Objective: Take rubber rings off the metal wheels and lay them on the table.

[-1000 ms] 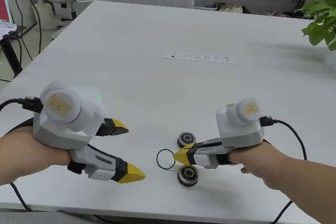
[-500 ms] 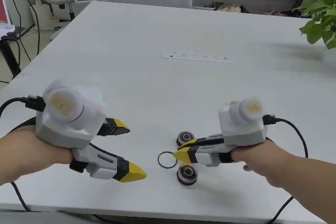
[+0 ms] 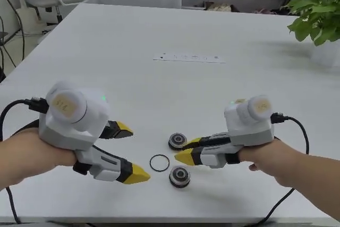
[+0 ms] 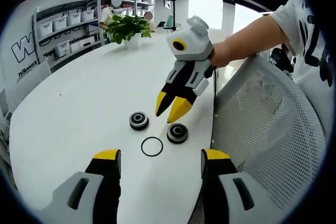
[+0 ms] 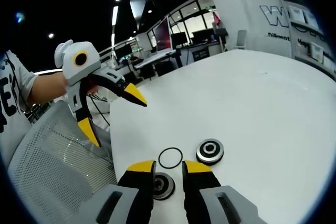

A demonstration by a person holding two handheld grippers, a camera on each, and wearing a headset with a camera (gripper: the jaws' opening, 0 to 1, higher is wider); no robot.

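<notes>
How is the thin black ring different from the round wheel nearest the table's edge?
The rubber ring is a thin hoop with bare table showing through it; the near wheel is chunky, with a silvery metal middle. The rubber ring lies nearly flat, while the near wheel stands thicker off the table. Both are round, dark at the rim, and rest side by side.

In the right gripper view we find the nearer metal wheel partly hidden behind a jaw of the right tongs. In the head view the picture's right edge cuts off the plant. Markings on the flat white strip on the worktop are too small to read.
</notes>
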